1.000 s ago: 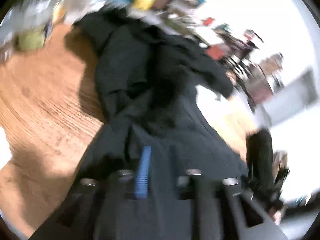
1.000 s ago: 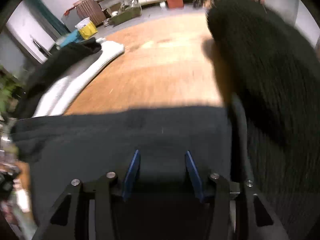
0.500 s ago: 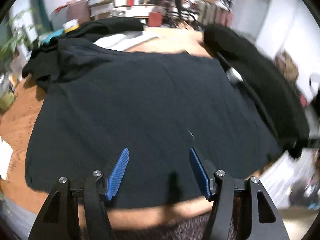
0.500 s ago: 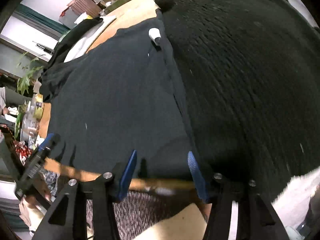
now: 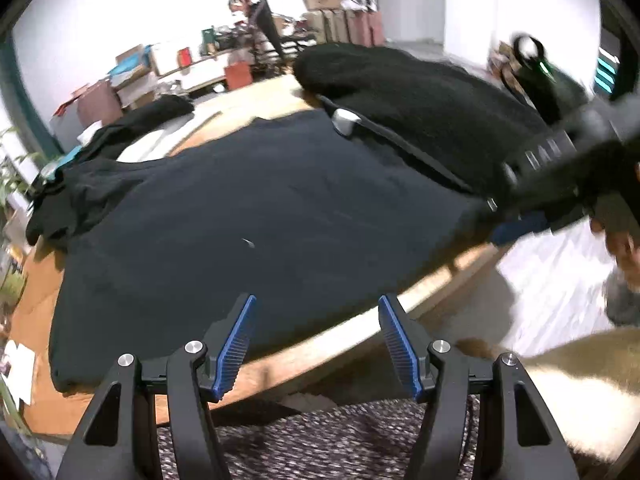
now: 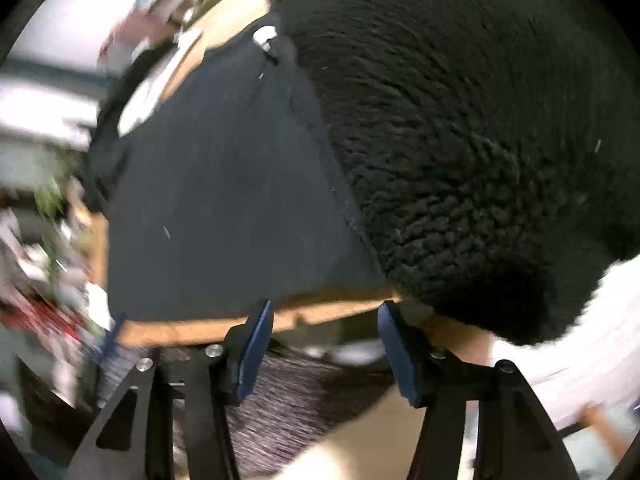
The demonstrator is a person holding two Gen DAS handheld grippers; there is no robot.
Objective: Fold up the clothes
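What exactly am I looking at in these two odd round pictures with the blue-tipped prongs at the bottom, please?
No robot is involved: a person holds a two-finger tool in each hand, and each tool carries a wide-angle camera looking along its fingers, hence the round, bent pictures. One picture comes from the left gripper, the other from the right gripper. The blue strips are the finger pads. Both grippers stand open and hold nothing.

On the wooden table lies a dark garment spread flat, with a fuzzy black garment beside it on its right. More dark clothes lie heaped at the far side. In the left picture, the blurred dark shape on the right is the other gripper.
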